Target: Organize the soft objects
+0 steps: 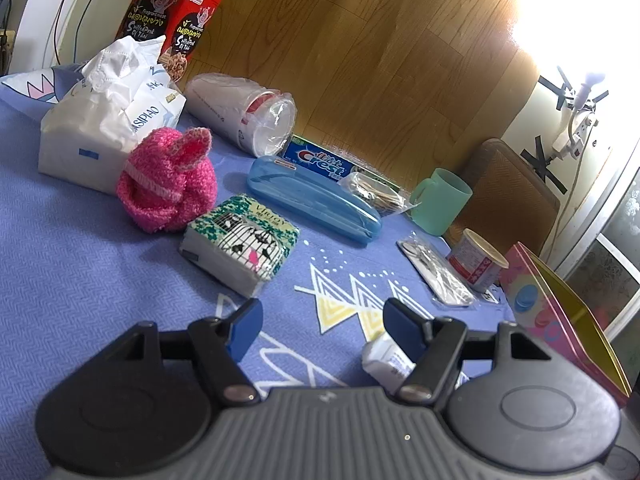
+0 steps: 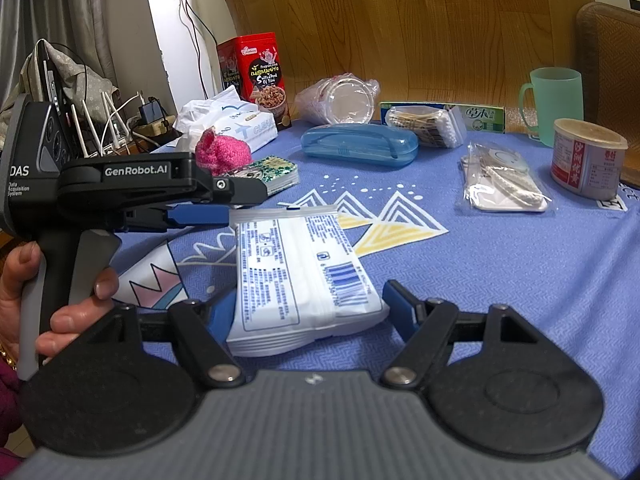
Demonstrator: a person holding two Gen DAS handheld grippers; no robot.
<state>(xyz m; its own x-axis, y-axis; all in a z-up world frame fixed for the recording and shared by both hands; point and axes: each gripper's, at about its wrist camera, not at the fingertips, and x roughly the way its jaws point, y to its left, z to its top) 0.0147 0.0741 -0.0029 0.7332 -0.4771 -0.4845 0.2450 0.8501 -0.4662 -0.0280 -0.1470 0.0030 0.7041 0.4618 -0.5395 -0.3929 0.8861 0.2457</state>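
Observation:
A white wipes pack (image 2: 304,272) lies on the blue cloth between the open fingers of my right gripper (image 2: 310,304); its near end sits inside the jaws, untouched on the right side. My left gripper (image 1: 324,330) is open and empty above the cloth; it also shows in the right wrist view (image 2: 200,216), left of the pack. A pink knitted bunny (image 1: 168,184), a small patterned tissue pack (image 1: 240,240) and a large white tissue pack (image 1: 108,120) lie ahead of the left gripper.
A red snack tin (image 1: 172,20), bagged plastic cups (image 1: 244,112), Crest toothpaste box (image 1: 320,160), blue glasses case (image 1: 312,200), cotton swabs bag (image 2: 424,124), green mug (image 2: 554,100), small can (image 2: 586,160), bagged item (image 2: 500,184) and a pink box (image 1: 560,320) crowd the table.

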